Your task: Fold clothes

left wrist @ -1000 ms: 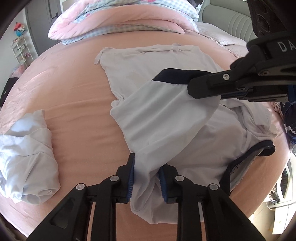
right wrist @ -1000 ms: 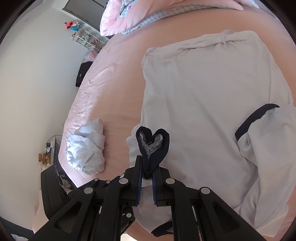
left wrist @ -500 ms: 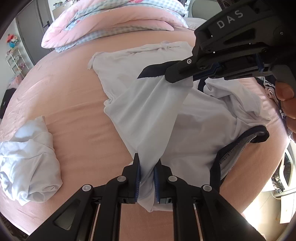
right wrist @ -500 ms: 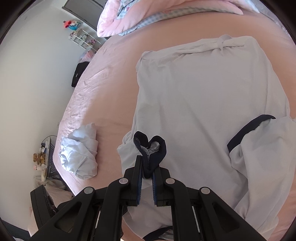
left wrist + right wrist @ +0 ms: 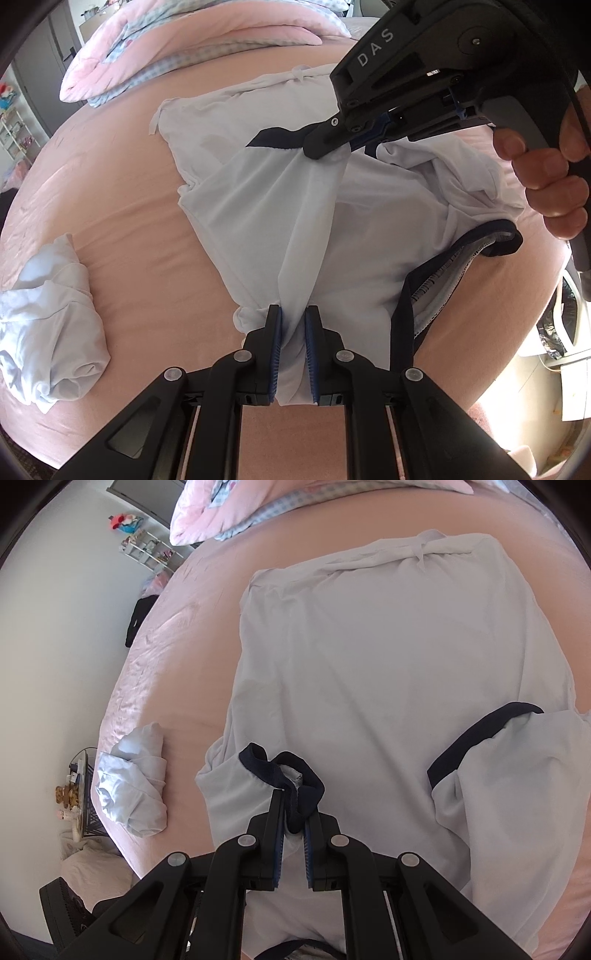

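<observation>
**Sleeve fold in hand, both grippers pinching cloth**

The white shirt (image 5: pixel 388 686) lies on the pink bed (image 5: pixel 122 192), hem toward the quilt (image 5: pixel 192 48), collar nearest the cameras; its long axis runs between them. The left gripper (image 5: pixel 293 347) pinches white cloth near the shoulder; the right gripper (image 5: pixel 293 834) pinches the navy sleeve cuff (image 5: pixel 295 775). Judged best: keep the sleeve taut and lay it flat across the shirt's body, the fold line parallel to that axis.

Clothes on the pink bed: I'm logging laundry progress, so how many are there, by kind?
White T-shirt with navy trim, spread out and held by both grippers: 1
Crumpled pale-blue garment, lying apart on the pink bedsheet: 1
Total: 2
</observation>
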Demonstrator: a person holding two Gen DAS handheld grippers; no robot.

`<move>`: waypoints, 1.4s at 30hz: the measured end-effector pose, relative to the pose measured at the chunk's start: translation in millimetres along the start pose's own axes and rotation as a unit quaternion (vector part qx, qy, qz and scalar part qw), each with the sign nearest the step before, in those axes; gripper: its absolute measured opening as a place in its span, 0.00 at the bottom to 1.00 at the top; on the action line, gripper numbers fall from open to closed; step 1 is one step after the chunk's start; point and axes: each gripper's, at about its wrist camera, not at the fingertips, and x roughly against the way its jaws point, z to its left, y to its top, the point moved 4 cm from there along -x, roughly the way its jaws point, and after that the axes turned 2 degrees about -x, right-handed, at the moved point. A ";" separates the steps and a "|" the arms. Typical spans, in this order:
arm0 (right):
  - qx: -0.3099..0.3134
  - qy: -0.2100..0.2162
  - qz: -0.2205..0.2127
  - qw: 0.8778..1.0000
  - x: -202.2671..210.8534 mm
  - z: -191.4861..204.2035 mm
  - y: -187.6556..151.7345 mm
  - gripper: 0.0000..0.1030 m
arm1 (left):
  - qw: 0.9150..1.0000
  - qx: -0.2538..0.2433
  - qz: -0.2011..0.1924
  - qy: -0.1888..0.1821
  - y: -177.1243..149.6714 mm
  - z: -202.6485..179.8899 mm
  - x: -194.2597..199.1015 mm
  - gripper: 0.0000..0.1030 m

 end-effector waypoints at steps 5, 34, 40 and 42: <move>-0.005 -0.020 0.002 1.000 -4.9 -9.5 -0.7 0.07 | 1.000 -0.007 0.010 0.001 -1.7 -3.2 1.5 0.10; 0.026 -0.028 -0.034 0.999 57.5 6.4 -5.6 0.48 | 0.999 0.025 -0.013 -0.043 24.6 -12.8 55.0 0.12; -0.003 -0.001 -0.056 0.998 87.6 -5.8 -7.8 0.60 | 0.999 0.020 -0.007 -0.028 41.2 -18.4 50.2 0.12; -0.008 -0.007 -0.067 0.998 96.8 -13.4 -8.2 0.60 | 0.999 0.022 0.001 -0.042 44.4 -22.1 44.3 0.12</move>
